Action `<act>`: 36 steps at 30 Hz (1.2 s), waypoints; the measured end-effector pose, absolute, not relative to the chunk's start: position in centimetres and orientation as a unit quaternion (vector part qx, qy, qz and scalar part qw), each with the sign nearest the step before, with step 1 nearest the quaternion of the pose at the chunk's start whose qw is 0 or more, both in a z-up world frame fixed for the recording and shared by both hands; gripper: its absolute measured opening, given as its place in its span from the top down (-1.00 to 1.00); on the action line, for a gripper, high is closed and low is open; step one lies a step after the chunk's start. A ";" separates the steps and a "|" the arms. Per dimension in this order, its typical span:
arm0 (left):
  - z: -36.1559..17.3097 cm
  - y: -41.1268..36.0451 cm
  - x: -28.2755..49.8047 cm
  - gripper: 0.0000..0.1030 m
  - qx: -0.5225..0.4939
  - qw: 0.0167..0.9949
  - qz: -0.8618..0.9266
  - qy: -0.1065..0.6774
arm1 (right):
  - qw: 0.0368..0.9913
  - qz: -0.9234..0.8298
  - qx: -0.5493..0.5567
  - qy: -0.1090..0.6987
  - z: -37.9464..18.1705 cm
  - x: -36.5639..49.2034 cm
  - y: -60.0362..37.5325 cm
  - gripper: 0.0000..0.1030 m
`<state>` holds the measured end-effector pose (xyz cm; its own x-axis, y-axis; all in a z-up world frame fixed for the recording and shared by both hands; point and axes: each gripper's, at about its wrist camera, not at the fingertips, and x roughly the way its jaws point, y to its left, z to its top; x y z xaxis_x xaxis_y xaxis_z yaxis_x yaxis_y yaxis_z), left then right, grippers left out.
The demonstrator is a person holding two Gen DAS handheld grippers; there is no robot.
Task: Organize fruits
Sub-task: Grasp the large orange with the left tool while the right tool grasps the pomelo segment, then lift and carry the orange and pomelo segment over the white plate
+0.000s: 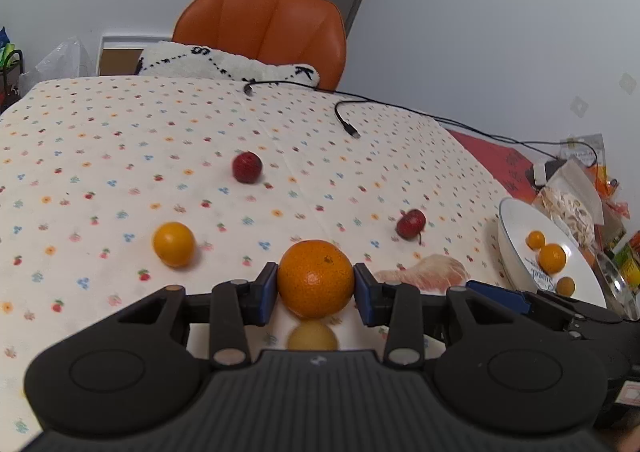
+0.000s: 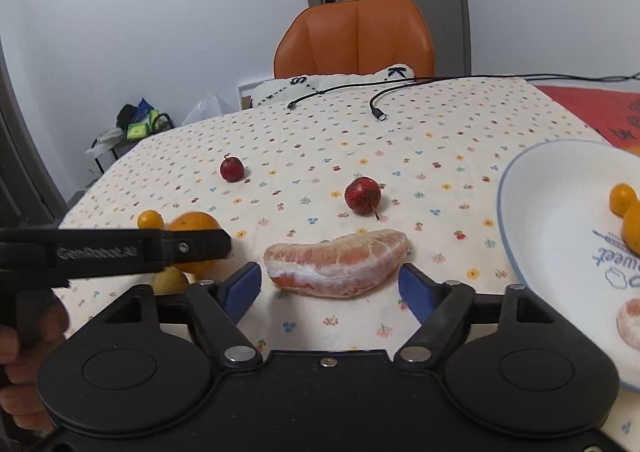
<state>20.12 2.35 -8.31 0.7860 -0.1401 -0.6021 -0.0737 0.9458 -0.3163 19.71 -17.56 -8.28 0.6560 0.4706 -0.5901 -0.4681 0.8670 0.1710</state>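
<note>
The left gripper (image 1: 315, 284) has its blue pads pinching a round orange mandarin (image 1: 315, 277) just over the flowery tablecloth (image 1: 120, 156). The right gripper (image 2: 331, 284) sits spread wide around a peeled pink pomelo segment (image 2: 338, 266) lying on the cloth, not touching it. The white ceramic plate (image 2: 552, 212) with small oranges is just to the right.

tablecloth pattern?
Cream tablecloth with small multicoloured fruit and flower prints; clearest in the left wrist view.
</note>
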 end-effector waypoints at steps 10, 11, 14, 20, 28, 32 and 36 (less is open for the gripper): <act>-8.4 3.7 19.8 0.25 -0.188 0.930 -0.013 0.314 | 0.911 0.252 -0.054 0.321 -8.6 20.3 -15.5 -0.76; -8.3 3.8 19.7 0.26 -0.189 0.931 -0.013 0.312 | 0.912 0.250 -0.058 0.320 -8.6 20.4 -15.4 -0.76; -7.9 4.1 19.4 0.25 -0.191 0.933 -0.012 0.303 | 0.914 0.241 -0.069 0.319 -8.7 20.6 -14.9 -0.71; -7.9 4.3 19.3 0.25 -0.193 0.934 -0.006 0.302 | 0.917 0.237 -0.069 0.313 -8.5 20.3 -15.2 -0.55; -6.9 3.8 19.0 0.26 -0.185 0.939 -0.004 0.291 | 0.921 0.244 -0.040 0.302 -7.1 19.2 -16.7 -0.55; -6.1 3.3 18.8 0.26 -0.177 0.942 -0.006 0.284 | 0.925 0.247 -0.028 0.287 -6.0 18.8 -17.5 -0.55; -5.3 2.7 18.6 0.26 -0.173 0.945 -0.008 0.279 | 0.929 0.248 -0.022 0.274 -5.1 18.3 -18.1 -0.55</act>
